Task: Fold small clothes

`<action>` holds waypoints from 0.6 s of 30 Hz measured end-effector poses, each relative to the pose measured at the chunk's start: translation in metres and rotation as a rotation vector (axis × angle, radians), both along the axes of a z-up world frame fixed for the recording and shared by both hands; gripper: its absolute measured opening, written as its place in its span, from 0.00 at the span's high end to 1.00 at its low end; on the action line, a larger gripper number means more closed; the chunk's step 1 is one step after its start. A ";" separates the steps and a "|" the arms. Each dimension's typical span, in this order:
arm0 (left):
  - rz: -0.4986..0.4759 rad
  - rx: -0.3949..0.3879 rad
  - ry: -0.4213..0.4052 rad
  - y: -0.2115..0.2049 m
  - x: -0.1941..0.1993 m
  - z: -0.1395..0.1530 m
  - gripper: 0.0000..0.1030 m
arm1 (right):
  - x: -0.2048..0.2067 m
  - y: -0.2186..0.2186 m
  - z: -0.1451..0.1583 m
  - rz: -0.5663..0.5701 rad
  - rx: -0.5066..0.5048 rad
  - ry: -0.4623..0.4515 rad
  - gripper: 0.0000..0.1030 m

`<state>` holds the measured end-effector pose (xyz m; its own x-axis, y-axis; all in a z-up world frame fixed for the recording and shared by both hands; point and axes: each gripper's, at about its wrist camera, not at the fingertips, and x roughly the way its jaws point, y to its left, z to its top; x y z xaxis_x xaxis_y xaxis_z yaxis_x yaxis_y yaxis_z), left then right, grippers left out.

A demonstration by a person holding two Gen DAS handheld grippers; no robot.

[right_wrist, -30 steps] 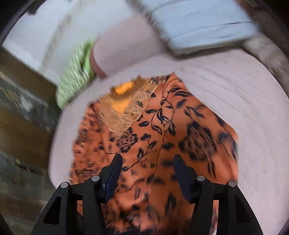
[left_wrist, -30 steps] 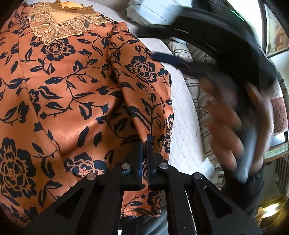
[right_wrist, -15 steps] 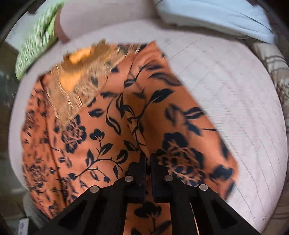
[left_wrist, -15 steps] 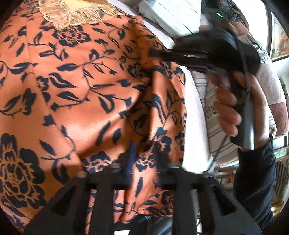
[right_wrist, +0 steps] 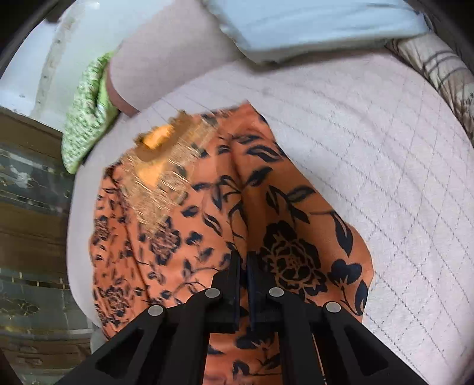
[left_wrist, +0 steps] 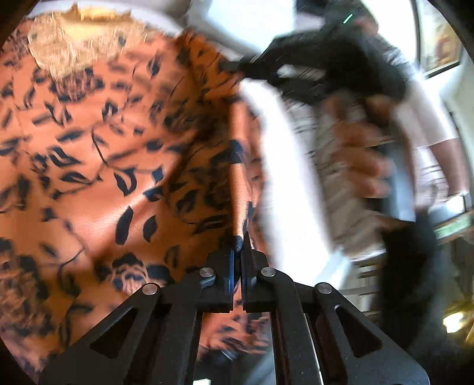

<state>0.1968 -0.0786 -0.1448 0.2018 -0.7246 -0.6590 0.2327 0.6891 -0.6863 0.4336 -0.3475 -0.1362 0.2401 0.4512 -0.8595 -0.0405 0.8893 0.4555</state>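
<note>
An orange top with a dark blue flower print and a gold lace neckline lies on a quilted pale bed cover. It also shows in the right wrist view. My left gripper is shut on a raised fold of the top near its right edge. My right gripper is shut on a fold of the top further up that same side. In the left wrist view the right gripper is blurred and pinches the cloth at the upper right.
A pale blue pillow and a pinkish pillow lie at the head of the bed. A green patterned cloth lies at the left edge. A striped pillow is at the right. Dark wooden furniture stands to the left.
Both grippers closed on the top's right side and lifted it. The right gripper went from open to shut; the left reopened briefly, then shut on the fold. The right edge now stands up off the bed.
</note>
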 end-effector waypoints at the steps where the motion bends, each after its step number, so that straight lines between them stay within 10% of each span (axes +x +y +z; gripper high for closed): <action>1: 0.002 -0.024 0.010 0.012 -0.003 0.011 0.98 | 0.001 0.003 0.007 0.004 0.027 -0.013 0.97; 8: 0.055 -0.133 0.086 0.092 -0.001 0.038 0.98 | 0.001 0.058 0.033 0.098 0.152 -0.044 0.97; 12: 0.163 -0.087 0.025 0.132 0.002 0.028 0.98 | 0.012 0.109 0.011 0.128 0.162 -0.015 0.97; 18: 0.234 0.009 0.168 0.160 -0.004 -0.022 0.97 | 0.011 0.118 -0.032 0.075 0.083 0.017 0.94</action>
<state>0.1928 0.0809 -0.1673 0.2508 -0.6650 -0.7035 -0.0497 0.7169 -0.6954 0.4450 -0.2290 -0.1687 0.1892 0.5372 -0.8220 -0.0972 0.8432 0.5287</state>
